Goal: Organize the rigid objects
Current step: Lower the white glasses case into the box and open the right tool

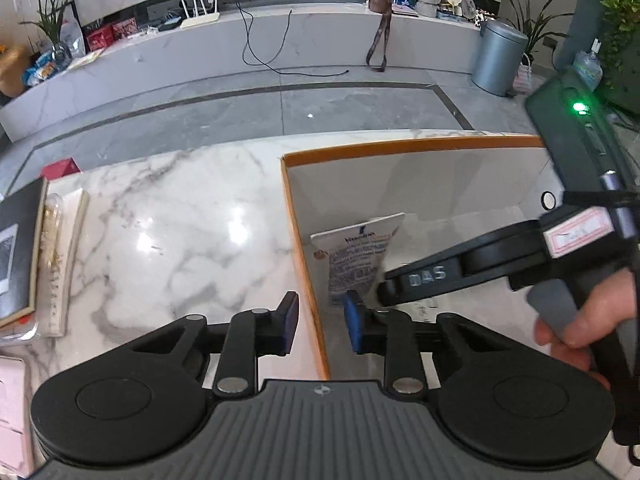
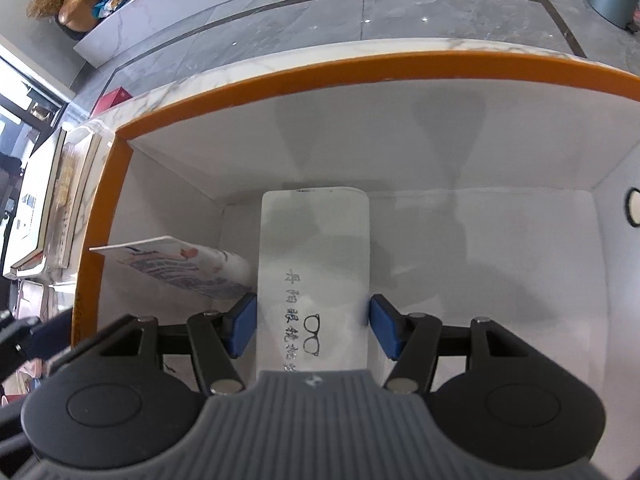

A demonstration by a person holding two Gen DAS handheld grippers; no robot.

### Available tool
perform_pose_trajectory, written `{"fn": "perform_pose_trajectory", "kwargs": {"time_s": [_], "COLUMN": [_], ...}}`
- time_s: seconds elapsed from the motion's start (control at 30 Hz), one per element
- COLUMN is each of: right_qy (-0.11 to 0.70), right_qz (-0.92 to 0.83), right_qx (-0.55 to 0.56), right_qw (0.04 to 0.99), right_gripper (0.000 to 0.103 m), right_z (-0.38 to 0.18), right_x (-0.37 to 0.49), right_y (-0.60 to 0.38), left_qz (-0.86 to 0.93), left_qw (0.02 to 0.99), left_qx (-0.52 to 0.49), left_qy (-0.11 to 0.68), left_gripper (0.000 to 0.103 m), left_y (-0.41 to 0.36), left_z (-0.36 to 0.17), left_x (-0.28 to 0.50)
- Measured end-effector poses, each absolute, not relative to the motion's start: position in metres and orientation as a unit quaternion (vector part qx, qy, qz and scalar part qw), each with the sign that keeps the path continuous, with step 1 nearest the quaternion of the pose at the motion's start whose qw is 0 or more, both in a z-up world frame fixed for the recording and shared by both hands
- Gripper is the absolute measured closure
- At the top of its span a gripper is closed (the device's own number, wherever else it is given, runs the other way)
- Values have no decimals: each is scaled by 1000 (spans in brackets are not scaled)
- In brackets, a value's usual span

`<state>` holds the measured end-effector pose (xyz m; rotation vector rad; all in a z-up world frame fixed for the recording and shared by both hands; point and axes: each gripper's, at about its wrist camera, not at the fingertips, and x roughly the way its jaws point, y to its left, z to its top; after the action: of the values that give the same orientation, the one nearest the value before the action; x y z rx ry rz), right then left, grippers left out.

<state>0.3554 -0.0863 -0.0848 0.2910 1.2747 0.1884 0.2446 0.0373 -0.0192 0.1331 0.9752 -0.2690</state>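
A white marble counter with grey veins (image 1: 168, 216) carries a large open box with an orange rim and white inner walls (image 2: 280, 76) on its right part. Inside the box, a long white glasses case printed with black characters and a spectacles drawing (image 2: 314, 264) lies lengthwise near the left wall, its far end close to the far wall. To its left, touching or just beside it, a white card with blue print (image 2: 180, 268) leans tilted against the box's left wall. The right hand-held gripper (image 2: 314, 326) reaches into the box with its blue pads on either side of the case; whether they press it or stand just off it I cannot tell. The left hand-held gripper (image 1: 322, 326) straddles the box's left wall, fingers apart, clamping nothing. A stack of books (image 1: 44, 264) lies at the counter's left edge.
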Motion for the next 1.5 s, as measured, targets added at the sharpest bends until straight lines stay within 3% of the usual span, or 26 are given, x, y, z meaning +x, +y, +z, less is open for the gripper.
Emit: {"fn": "perform_pose_trajectory", "kwargs": {"time_s": [0.63,0.97,1.5], "right_qy": [612,600,500], "right_qz": [100,91,109], "right_qx": [76,80,53], "right_qw": [781,791,858], "right_gripper": [43,44,42], "right_z": [-87,-91,-39], "right_x": [349,352,299], "right_y": [-63,-65,-74], "left_qz": [-128,-122,-90], "left_qw": [875,877,901], "left_qx": [76,79,89], "left_qy": [460,457,414], "left_gripper": [86,87,87], "left_y": [34,34,39], "left_z": [-22,-22,9], "left_x": [236,235,203]}}
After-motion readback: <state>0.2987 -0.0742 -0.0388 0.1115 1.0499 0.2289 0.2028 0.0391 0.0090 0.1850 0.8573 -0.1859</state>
